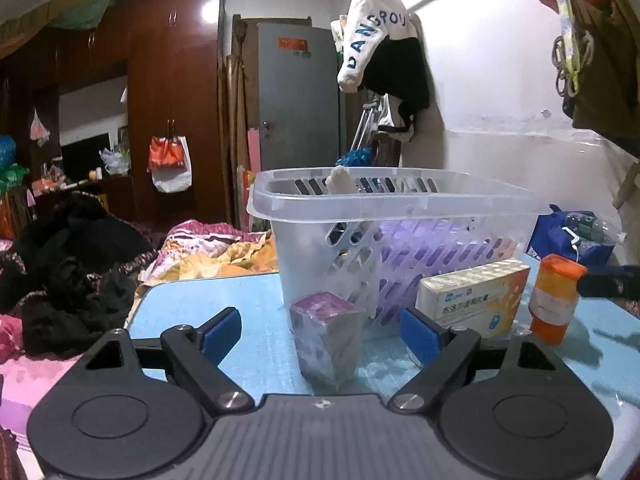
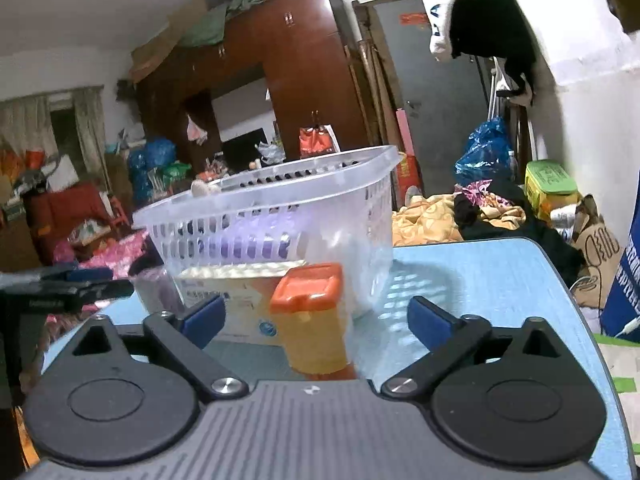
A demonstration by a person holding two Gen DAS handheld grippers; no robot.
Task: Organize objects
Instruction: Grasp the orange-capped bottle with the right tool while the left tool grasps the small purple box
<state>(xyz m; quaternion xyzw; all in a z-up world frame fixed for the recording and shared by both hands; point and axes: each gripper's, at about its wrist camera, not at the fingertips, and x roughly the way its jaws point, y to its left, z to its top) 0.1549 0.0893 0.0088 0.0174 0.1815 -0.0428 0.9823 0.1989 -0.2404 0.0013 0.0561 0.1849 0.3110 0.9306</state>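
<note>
Left gripper [image 1: 321, 334] spread wide around purple box [image 1: 326, 338], lower centre, untouched. Right gripper [image 2: 316, 320] likewise agape around orange-capped bottle [image 2: 312, 320]. Behind, clear basket [image 1: 384, 236] on blue table [image 1: 224, 300], white carton [image 1: 476, 298] beside it.

Purple box [image 1: 326, 336] sits btwn open left claw [image 1: 322, 330] pads, basket [image 1: 400, 200] walls off far side, orange bottle [image 2: 312, 316] fills right claw [image 2: 316, 318] gap; bare counter [image 2: 480, 272] to right.
</note>
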